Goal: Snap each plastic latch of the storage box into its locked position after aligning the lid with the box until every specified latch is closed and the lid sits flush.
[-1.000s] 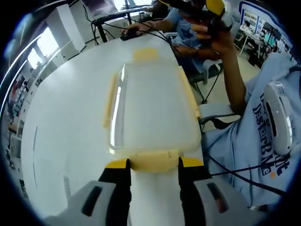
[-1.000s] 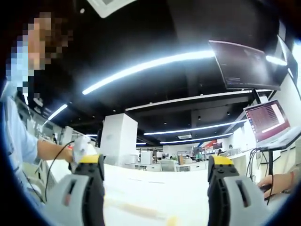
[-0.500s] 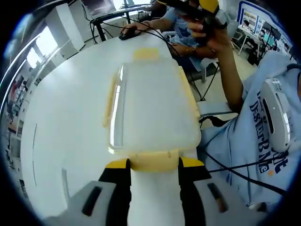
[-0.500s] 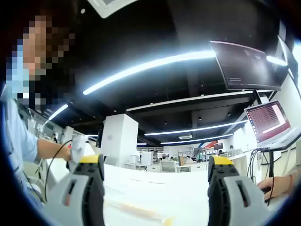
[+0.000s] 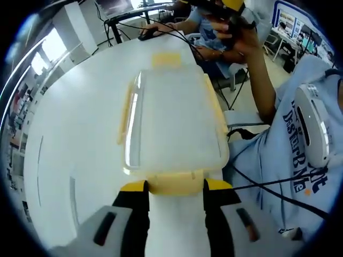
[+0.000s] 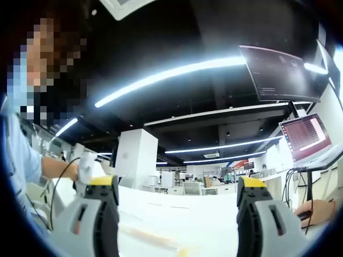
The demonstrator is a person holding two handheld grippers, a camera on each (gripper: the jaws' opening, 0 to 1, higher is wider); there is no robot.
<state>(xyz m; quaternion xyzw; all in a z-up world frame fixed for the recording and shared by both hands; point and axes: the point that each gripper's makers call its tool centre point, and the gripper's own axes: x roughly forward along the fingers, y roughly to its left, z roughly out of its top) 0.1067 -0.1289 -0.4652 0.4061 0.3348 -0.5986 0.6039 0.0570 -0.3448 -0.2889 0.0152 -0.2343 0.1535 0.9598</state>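
Observation:
A translucent storage box with its lid [image 5: 174,115] on lies on the white table [image 5: 69,123]. Pale yellow latches sit on its sides: the near latch [image 5: 174,183], the far latch [image 5: 166,59], a left latch [image 5: 125,115] and a right latch [image 5: 214,104]. My left gripper [image 5: 175,187] is shut on the near latch, one yellow-tipped jaw at each end of it. My right gripper [image 6: 178,187] is open and empty, held high and pointing towards the ceiling; a raised hand carries the right gripper [image 5: 228,8] above the box's far right corner.
The person's light blue shirt [image 5: 300,134] crowds the table's right edge. Another person sits at the far end with a mouse [image 5: 147,35] and cables. A hanging monitor [image 6: 278,72] and a laptop screen [image 6: 305,136] show to the right.
The raised hand with the right gripper has drifted slightly. The left gripper stays on the near latch, and the box has not moved.

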